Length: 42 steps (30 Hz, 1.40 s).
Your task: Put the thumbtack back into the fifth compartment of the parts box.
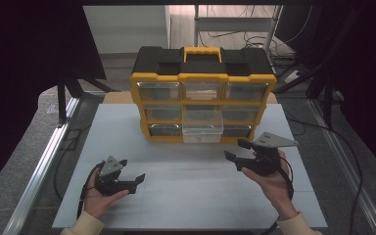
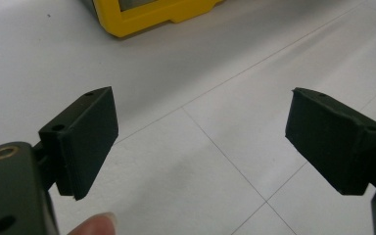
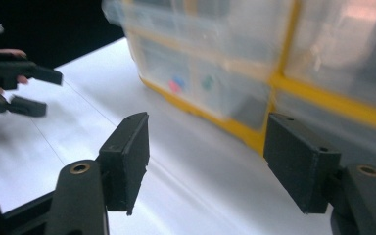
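A yellow and black organizer box (image 1: 203, 76) with clear drawers stands at the back middle of the white table (image 1: 186, 196). Its bottom middle drawer (image 1: 203, 129) sticks out a little. My left gripper (image 1: 131, 170) is held low at the front left, open and empty, with bare table between its jaws (image 2: 200, 132). My right gripper (image 1: 237, 150) hovers to the right of the protruding drawer, open and empty. In the right gripper view its jaws (image 3: 205, 156) point at the box's lower drawers (image 3: 274, 73), where small red, blue and green bits (image 3: 176, 84) show blurred.
A yellow corner of the box (image 2: 147, 14) lies ahead of the left gripper. The left gripper (image 3: 24, 90) shows far off in the right gripper view. Metal rails (image 1: 39, 171) run along the table's sides, and cables lie on the floor behind.
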Motion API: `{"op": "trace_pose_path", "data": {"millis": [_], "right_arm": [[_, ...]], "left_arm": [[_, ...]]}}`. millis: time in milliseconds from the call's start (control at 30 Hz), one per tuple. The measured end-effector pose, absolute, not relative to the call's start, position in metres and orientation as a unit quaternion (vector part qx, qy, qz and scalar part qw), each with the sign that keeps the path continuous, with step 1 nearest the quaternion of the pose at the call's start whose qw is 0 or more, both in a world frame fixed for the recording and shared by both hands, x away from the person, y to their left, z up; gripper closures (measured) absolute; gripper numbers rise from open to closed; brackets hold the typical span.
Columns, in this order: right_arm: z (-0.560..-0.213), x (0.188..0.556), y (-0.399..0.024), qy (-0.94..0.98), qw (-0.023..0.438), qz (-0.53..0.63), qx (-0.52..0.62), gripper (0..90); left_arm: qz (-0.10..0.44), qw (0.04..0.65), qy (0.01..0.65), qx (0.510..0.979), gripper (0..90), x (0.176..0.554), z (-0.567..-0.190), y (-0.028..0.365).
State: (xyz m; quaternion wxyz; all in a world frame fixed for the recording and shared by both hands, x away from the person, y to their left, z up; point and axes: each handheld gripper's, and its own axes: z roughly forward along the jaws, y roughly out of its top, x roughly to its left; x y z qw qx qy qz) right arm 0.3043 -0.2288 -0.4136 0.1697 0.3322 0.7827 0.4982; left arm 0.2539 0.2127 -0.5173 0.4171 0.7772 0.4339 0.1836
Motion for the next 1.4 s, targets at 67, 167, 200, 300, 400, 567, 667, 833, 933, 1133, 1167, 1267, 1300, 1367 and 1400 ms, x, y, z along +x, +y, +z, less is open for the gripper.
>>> {"op": "trace_pose_path", "data": {"millis": [67,167,200,300,400,567,667,833,933,1133,1167,1267,1300,1367,1400], "right_arm": [[-0.429,0.302,-0.241,0.782,0.165,0.492,0.346,33.2],[-0.446,0.299,-0.252,0.783,0.163,0.481,0.359,32.7],[-0.453,0.299,-0.255,0.783,0.160,0.478,0.365,32.6],[-0.470,0.296,-0.265,0.783,0.154,0.468,0.379,32.0],[-0.480,0.294,-0.272,0.783,0.154,0.462,0.387,31.6],[-0.499,0.289,-0.288,0.787,0.161,0.449,0.393,31.3],[-0.503,0.289,-0.290,0.789,0.162,0.446,0.390,31.3],[-0.505,0.292,-0.288,0.791,0.163,0.446,0.386,31.2],[-0.505,0.292,-0.287,0.791,0.162,0.447,0.384,31.3],[-0.508,0.293,-0.288,0.794,0.162,0.443,0.383,31.4],[-0.508,0.293,-0.288,0.795,0.162,0.442,0.383,31.4],[-0.508,0.293,-0.287,0.795,0.163,0.442,0.381,31.3],[-0.508,0.293,-0.287,0.796,0.163,0.442,0.381,31.3],[-0.508,0.293,-0.287,0.797,0.163,0.441,0.378,31.1],[-0.508,0.293,-0.287,0.797,0.163,0.441,0.378,31.1]], "left_arm": [[0.184,0.417,0.434,0.778,12.7,0.254,-0.517,0.213],[0.183,0.417,0.433,0.778,12.7,0.254,-0.518,0.213],[0.182,0.418,0.434,0.777,12.7,0.254,-0.517,0.214],[0.184,0.419,0.435,0.775,12.7,0.254,-0.517,0.214],[0.184,0.419,0.435,0.776,12.7,0.253,-0.517,0.214],[0.188,0.420,0.431,0.776,12.7,0.253,-0.517,0.213],[0.187,0.419,0.431,0.777,12.7,0.254,-0.517,0.213],[0.187,0.420,0.432,0.776,12.7,0.254,-0.517,0.214],[0.187,0.419,0.432,0.777,12.7,0.254,-0.518,0.214],[0.186,0.418,0.432,0.778,12.7,0.255,-0.519,0.214],[0.185,0.418,0.432,0.778,12.7,0.255,-0.519,0.214],[0.186,0.419,0.431,0.777,12.7,0.254,-0.519,0.214],[0.185,0.419,0.432,0.777,12.7,0.254,-0.519,0.214],[0.186,0.419,0.431,0.777,12.7,0.254,-0.519,0.214],[0.185,0.420,0.432,0.777,12.7,0.254,-0.518,0.214]]}}
